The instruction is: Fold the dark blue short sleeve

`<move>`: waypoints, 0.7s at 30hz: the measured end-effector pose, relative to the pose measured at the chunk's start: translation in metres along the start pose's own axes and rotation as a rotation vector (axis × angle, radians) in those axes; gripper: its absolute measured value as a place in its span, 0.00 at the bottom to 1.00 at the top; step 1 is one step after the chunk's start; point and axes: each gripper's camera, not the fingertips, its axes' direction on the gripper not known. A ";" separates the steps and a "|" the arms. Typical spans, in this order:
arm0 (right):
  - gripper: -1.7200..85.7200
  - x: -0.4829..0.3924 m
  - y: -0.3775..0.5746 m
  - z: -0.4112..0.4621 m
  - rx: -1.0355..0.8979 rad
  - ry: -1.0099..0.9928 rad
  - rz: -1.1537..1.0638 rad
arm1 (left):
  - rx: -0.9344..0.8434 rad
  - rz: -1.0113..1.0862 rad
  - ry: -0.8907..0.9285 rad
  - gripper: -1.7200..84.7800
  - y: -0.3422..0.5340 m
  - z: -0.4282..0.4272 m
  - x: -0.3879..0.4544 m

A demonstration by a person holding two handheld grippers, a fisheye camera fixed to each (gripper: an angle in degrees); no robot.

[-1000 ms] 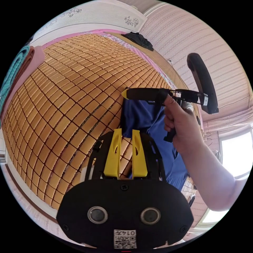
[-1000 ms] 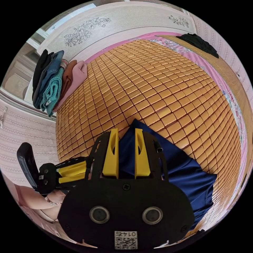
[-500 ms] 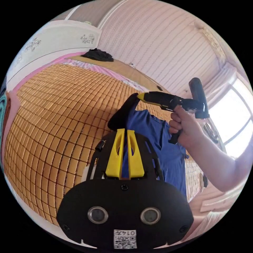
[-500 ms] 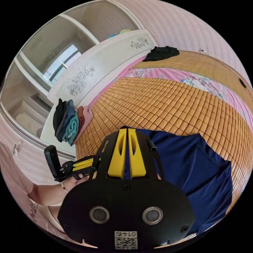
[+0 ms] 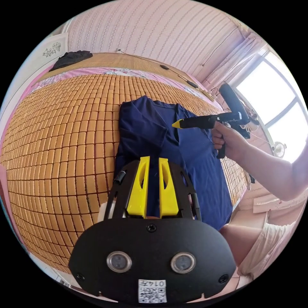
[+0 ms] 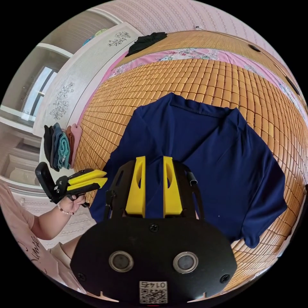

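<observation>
Bright daylight, blown-out glare at the window [image 5: 272, 106], soft faint shadows on the bamboo mat [image 5: 64, 134], sharp focus throughout, strong fisheye bending toward black-edged circular borders, no motion blur

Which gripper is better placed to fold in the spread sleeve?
Probably right. The right gripper hovers open over the dark blue shirt, on the side where the sleeve lies spread on the mat; the left gripper is at the opposite edge.

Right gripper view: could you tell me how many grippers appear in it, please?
2: the right gripper low at centre over the dark blue shirt; the left gripper at the left edge, in a hand.
</observation>
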 end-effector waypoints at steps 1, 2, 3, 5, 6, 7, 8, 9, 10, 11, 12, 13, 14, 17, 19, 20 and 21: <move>0.11 -0.001 -0.002 0.003 0.001 0.019 -0.006 | -0.011 0.001 -0.005 0.09 -0.005 0.006 0.003; 0.10 -0.002 -0.007 0.011 -0.009 0.066 -0.016 | -0.036 0.007 -0.026 0.09 -0.015 0.020 0.008; 0.08 -0.002 -0.010 0.021 -0.044 0.102 -0.017 | -0.081 0.008 -0.050 0.09 -0.024 0.035 0.011; 0.05 0.000 -0.011 0.032 -0.104 0.112 -0.019 | -0.162 0.001 -0.086 0.09 -0.033 0.058 0.015; 0.04 -0.001 -0.008 0.027 -0.087 0.105 -0.033 | -0.151 0.010 -0.099 0.08 -0.038 0.060 0.018; 0.04 -0.002 -0.007 0.024 -0.080 0.107 -0.039 | -0.159 0.015 -0.100 0.08 -0.041 0.061 0.020; 0.03 -0.001 -0.003 0.014 -0.065 0.110 -0.043 | -0.179 0.017 -0.104 0.08 -0.046 0.064 0.023; 0.03 -0.001 0.002 0.001 -0.029 0.113 -0.047 | -0.181 0.024 -0.104 0.08 -0.049 0.066 0.025; 0.03 0.000 0.005 -0.005 -0.014 0.116 -0.045 | -0.181 0.031 -0.102 0.08 -0.051 0.067 0.027; 0.03 0.004 0.010 -0.010 -0.004 0.124 -0.036 | -0.184 0.040 -0.098 0.08 -0.052 0.070 0.029; 0.03 0.010 0.014 -0.006 -0.029 0.126 -0.025 | -0.179 0.040 -0.098 0.08 -0.053 0.074 0.031; 0.03 0.014 0.016 -0.001 -0.046 0.125 -0.017 | -0.176 0.042 -0.098 0.08 -0.054 0.075 0.031; 0.03 0.022 0.020 0.008 -0.069 0.118 0.000 | -0.177 0.045 -0.097 0.08 -0.058 0.078 0.033; 0.03 0.028 0.030 0.004 -0.037 0.111 0.001 | -0.191 0.026 -0.092 0.09 -0.067 0.081 0.034; 0.03 0.034 0.041 -0.012 0.012 0.118 0.034 | -0.221 0.029 -0.076 0.09 -0.071 0.081 0.036; 0.04 0.040 0.055 -0.025 0.052 0.099 0.058 | -0.260 0.035 -0.061 0.09 -0.072 0.084 0.037; 0.04 0.048 0.072 -0.039 0.086 0.082 0.091 | -0.323 0.040 -0.050 0.09 -0.071 0.090 0.039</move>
